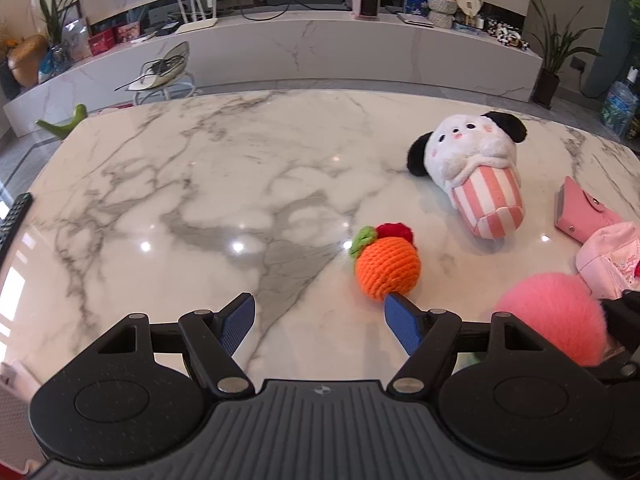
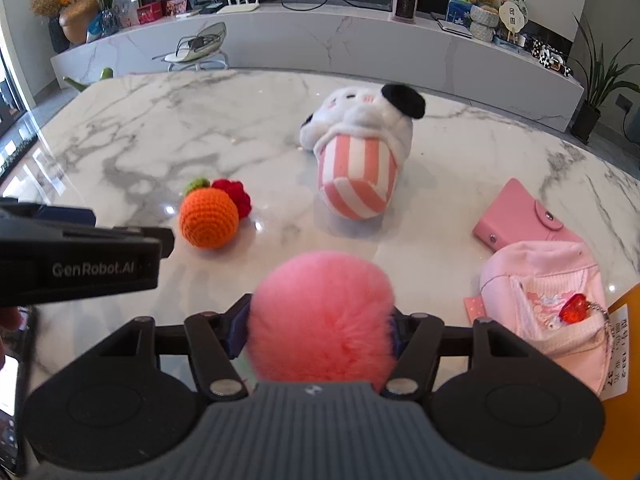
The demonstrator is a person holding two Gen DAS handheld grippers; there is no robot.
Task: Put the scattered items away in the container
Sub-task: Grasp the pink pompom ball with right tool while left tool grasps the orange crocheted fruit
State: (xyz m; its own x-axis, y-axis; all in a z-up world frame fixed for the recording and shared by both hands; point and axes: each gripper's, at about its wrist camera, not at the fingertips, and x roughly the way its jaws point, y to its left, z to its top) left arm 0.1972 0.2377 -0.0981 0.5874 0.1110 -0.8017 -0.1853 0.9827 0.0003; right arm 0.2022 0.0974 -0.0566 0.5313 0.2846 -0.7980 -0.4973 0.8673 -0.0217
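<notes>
Right claw [image 2: 318, 334] gripping pink pompom [image 2: 320, 316], panda plush [image 2: 360, 152], crocheted orange [image 2: 209, 218] beyond

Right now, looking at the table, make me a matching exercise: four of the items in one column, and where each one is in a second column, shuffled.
Items:
1. pink pompom
2. crocheted orange
3. panda plush
4. pink wallet

Places:
A. lying on its side mid-table, striped base towards the camera
B. between the fingers of the right tool
C. on the marble just behind the pink hat
D. on the marble, touching a red crocheted berry

Pairs: 1-B, 2-D, 3-A, 4-C
</notes>
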